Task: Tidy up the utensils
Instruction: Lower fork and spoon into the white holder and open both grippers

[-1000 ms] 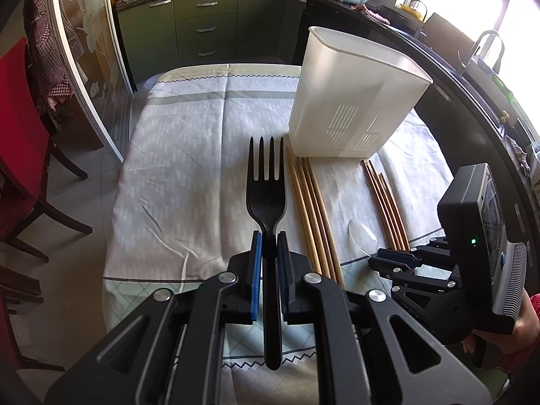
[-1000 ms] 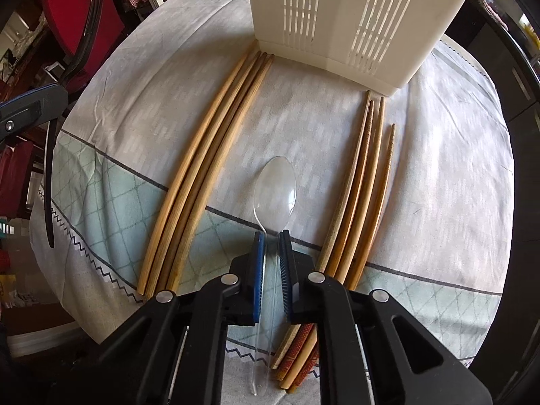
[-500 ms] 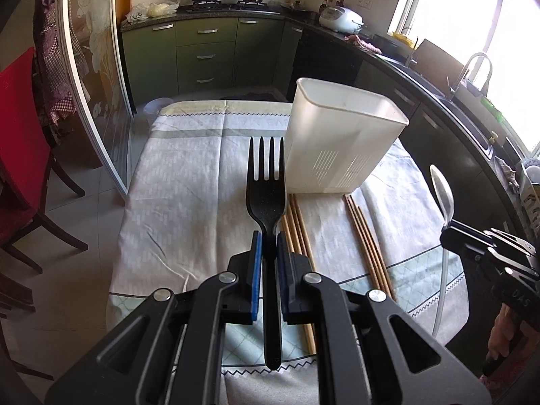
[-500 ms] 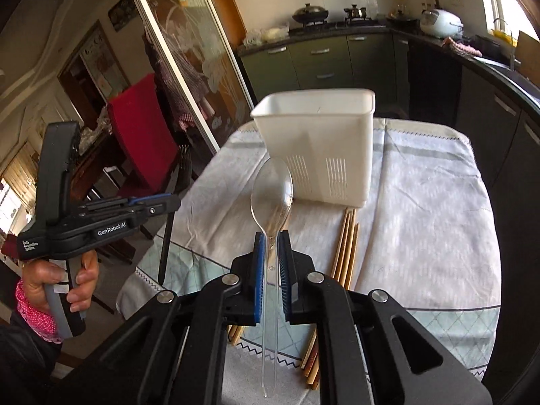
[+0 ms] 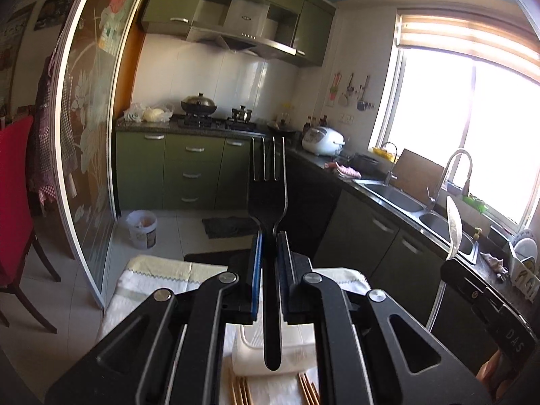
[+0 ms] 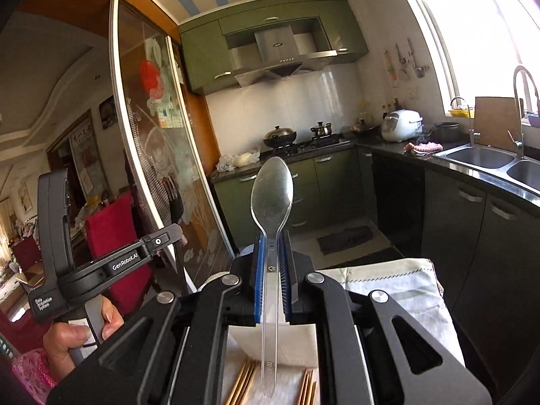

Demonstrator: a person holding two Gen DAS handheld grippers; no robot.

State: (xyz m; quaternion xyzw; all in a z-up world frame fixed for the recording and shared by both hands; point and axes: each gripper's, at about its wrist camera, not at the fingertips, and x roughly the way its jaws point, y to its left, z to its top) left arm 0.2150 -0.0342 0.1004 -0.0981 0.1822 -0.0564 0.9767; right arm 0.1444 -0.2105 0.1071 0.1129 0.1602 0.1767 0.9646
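My left gripper (image 5: 269, 238) is shut on the handle of a black plastic fork (image 5: 268, 199), tines pointing up and away. My right gripper (image 6: 271, 239) is shut on a clear plastic spoon (image 6: 271, 195), bowl upward. Both are held high above the table and point nearly level. Under the fingers sits the white slotted utensil holder (image 5: 251, 349) (image 6: 297, 341), mostly hidden. Wooden chopsticks (image 5: 240, 389) (image 6: 241, 381) lie in two bunches in front of it. The right gripper (image 5: 454, 265) with the spoon (image 5: 454, 229) shows at the right of the left wrist view. The left gripper (image 6: 170, 231) shows at the left of the right wrist view.
A pale tablecloth (image 6: 405, 287) covers the table (image 5: 152, 276). A red chair (image 5: 13, 202) stands to the left beside a glass sliding door (image 5: 87, 128). A dark counter with a steel sink (image 6: 482, 158) runs along the right. A hand (image 6: 77, 334) grips the left tool.
Both grippers have risen and tilted up from the table with the fork and the spoon still clamped. The views have swung from the tabletop to the kitchen; the holder now lies below the fingers.
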